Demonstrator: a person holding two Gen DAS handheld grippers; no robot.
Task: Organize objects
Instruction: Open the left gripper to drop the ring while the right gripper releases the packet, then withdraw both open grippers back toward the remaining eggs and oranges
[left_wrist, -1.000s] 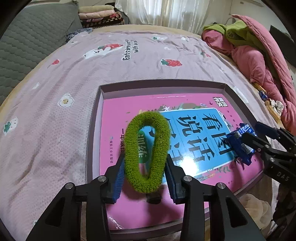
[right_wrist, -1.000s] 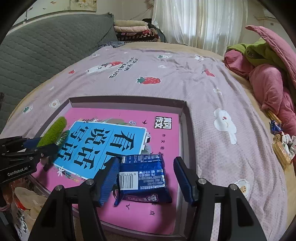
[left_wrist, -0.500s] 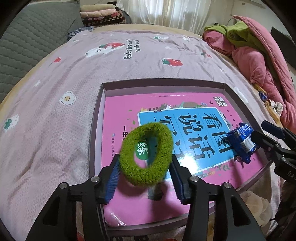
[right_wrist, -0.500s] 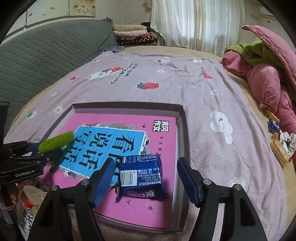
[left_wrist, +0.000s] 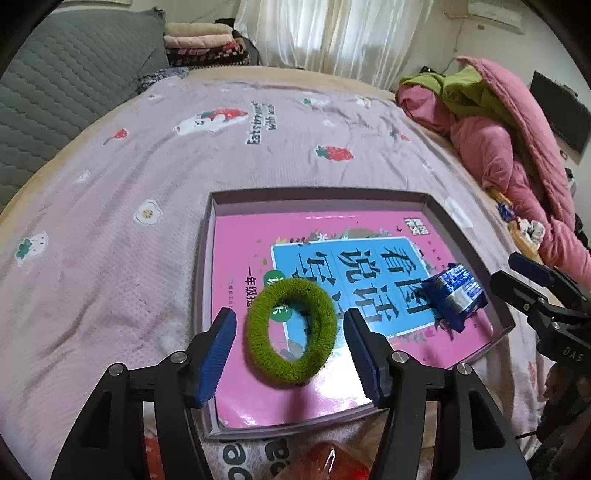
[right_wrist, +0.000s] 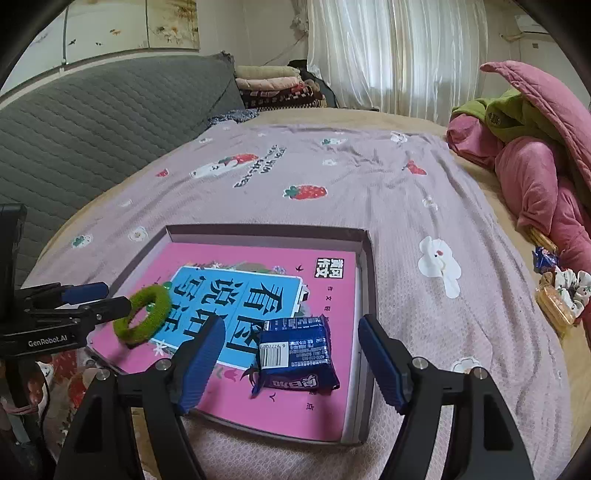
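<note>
A fuzzy green ring sits tilted on the pink book inside the shallow grey tray. My left gripper straddles the ring, its jaws opening and its blue pads clear of the ring on both sides. A blue snack packet lies flat on the book near the tray's right wall. My right gripper hovers over the packet with its jaws opening and neither pad touching it. In each wrist view the other gripper shows at the edge: the right gripper and the left gripper.
The tray rests on a lilac strawberry-print bedspread. A pink quilt and green garment are piled at the right. Loose snacks and a white scrunchie lie by the right edge. A grey headboard runs along the left.
The left jaws have spread and let go of the green ring, which went from a squeezed upright oval to a round loop. The right jaws have widened around the packet. Both grippers have lifted back slightly.
</note>
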